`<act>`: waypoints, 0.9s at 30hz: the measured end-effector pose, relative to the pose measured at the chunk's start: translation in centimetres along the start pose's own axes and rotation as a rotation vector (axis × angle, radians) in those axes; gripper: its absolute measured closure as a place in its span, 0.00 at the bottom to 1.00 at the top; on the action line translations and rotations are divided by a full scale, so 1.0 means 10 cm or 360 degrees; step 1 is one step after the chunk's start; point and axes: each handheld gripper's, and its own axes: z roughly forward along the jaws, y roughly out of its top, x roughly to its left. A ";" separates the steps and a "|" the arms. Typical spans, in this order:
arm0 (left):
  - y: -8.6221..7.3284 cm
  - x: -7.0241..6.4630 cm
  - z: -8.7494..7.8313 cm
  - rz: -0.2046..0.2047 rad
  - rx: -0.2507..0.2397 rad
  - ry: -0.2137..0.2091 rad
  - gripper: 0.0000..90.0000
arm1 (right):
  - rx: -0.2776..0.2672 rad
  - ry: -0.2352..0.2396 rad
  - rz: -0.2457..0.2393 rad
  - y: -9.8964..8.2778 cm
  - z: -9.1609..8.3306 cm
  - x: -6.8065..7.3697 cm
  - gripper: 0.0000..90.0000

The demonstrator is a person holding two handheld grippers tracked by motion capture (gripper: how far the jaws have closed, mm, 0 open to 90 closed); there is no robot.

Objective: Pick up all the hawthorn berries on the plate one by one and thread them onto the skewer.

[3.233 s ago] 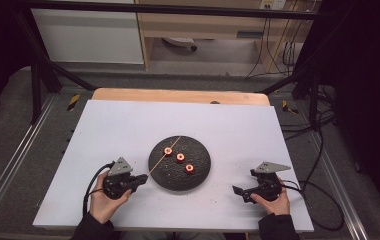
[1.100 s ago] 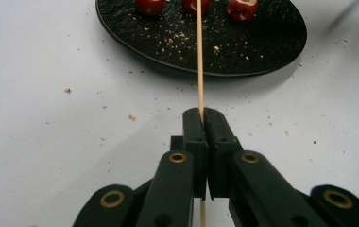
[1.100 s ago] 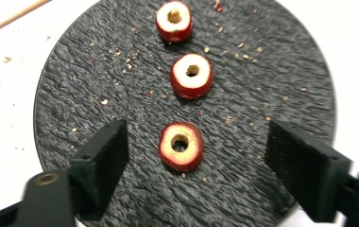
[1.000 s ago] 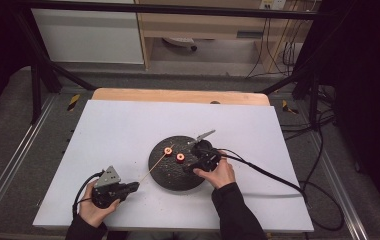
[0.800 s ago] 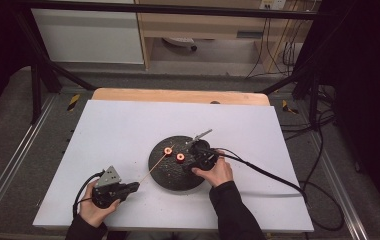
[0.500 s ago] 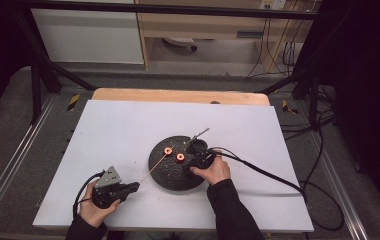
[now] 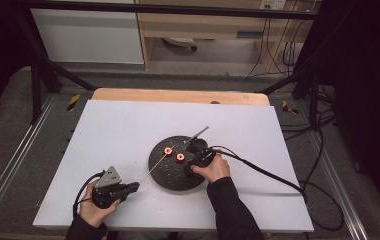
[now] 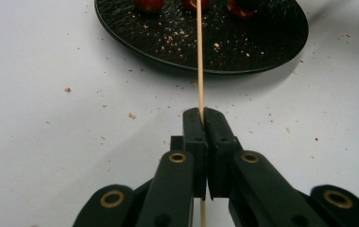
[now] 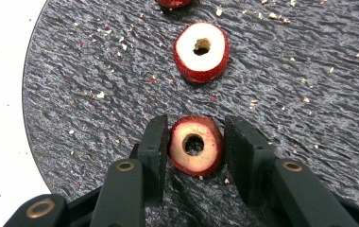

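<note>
A cored red fruit slice [image 9: 195, 145], pale inside with a hole through its middle, lies flat on the round black slate plate [image 9: 73, 94] and sits between the jaws of the right gripper [image 9: 195, 146]. Those jaws have just been closing, and in the right gripper view the left pad touches the slice's skin while a thin gap seems to remain at the right pad, so the grip looks barely made. The gripper comes down from above, probably so the slice is taken by its rim and the hole stays free. A second cored slice [image 9: 201, 46] lies just beyond it on the plate, hole up, and the edge of a third [image 9: 173, 2] shows farther on.

Off the plate's near-left edge, the left gripper [image 8: 202, 116] is clamped tight on a thin wooden skewer [image 8: 199, 56], held low over the white tabletop [image 8: 50, 118]. The skewer's free end points across the plate toward the slices, likely kept steady so a slice can be threaded onto it. Crumbs [image 8: 177, 35] are scattered over plate and table.
</note>
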 end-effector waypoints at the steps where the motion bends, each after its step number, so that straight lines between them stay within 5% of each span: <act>1: 0.00 0.00 0.00 0.0001 0.0000 0.0000 0.98 | 0.0001 0.0002 0.0001 0.00 0.00 0.00 0.69; 11: 0.00 0.00 -0.01 0.0002 -0.0014 0.0001 0.98 | -0.0030 0.0025 0.0028 0.00 -0.05 0.00 0.70; 27: 0.01 -0.02 -0.01 -0.0007 -0.0038 0.0005 0.98 | -0.0341 0.0052 0.0071 -0.12 -0.33 -0.01 0.70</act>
